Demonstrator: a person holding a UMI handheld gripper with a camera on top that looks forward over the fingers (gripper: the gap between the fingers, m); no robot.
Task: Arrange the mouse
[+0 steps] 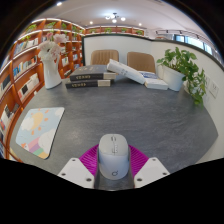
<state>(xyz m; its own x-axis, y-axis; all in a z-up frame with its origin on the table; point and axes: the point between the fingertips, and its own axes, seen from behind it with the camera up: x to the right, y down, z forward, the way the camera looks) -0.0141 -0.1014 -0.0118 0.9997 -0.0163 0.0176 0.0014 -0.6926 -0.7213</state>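
Mouse (pixel 113 156) clamped in tool (pixel 113 166), over grey counter (pixel 120 115).
Both fingers pressed on its sides. Best kept level, carried toward mat (pixel 38 131) at left, lowered flat before loosening grip.

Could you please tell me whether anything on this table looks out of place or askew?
Nothing stands out. The mouse sits straight between the gripper fingers, the mouse pad lies flat to one side, and the books are stacked beyond.
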